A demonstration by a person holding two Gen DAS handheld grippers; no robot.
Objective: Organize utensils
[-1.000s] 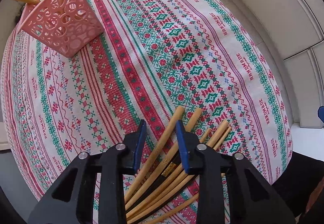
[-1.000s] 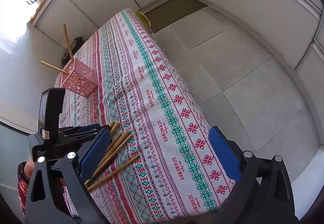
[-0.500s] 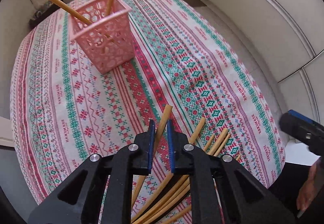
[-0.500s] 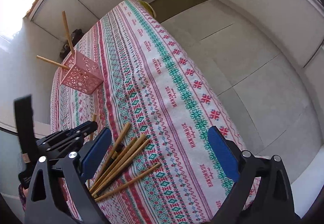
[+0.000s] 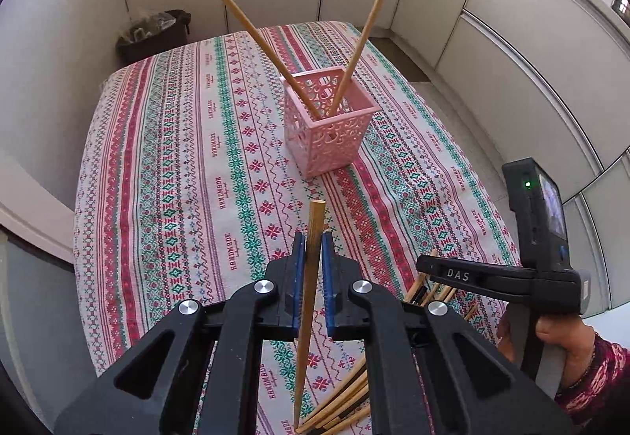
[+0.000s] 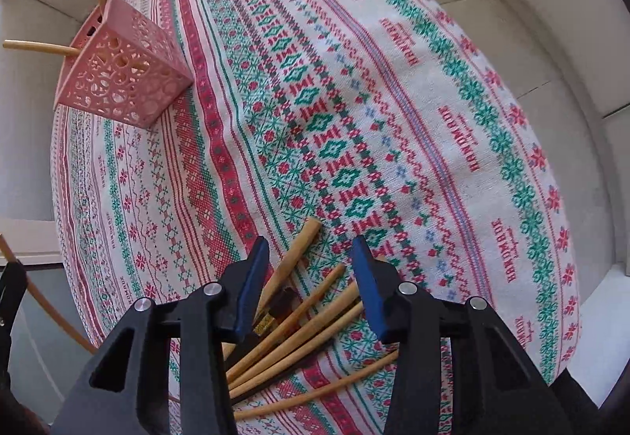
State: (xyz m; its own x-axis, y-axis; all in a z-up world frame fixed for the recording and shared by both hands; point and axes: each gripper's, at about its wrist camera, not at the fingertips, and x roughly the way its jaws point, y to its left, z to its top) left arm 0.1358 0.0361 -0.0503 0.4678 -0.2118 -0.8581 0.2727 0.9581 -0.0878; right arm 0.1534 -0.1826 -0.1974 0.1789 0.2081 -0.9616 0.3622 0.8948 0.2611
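The left gripper (image 5: 313,261) is clamped on one wooden chopstick (image 5: 311,277); its blue pads (image 5: 300,269) press the stick from both sides. The blunt end pokes out past the fingertips and the thin end hangs down over the table's near edge. The stick is clear of the cloth.

The pink basket (image 5: 328,120) stands upright on the patterned tablecloth (image 5: 177,159), about mid-table and nearer the far edge than the pile is. Two chopsticks (image 5: 275,53) lean in it, crossing, their tops spread apart.

The remaining chopsticks (image 6: 299,321) lie in a loose fan at the near edge of the table, some light wood and at least one dark. The right gripper (image 6: 311,273) hangs over that pile, pointing steeply down. Its jaws have just been closing and stand half apart, with several sticks lying between them, but the pads do not press on any.

In the left wrist view, the person's right hand (image 5: 551,336), in a patterned sleeve, grips the handle of that tool at the near right corner. A dark bin (image 5: 153,35) sits on the floor beyond the far left corner.
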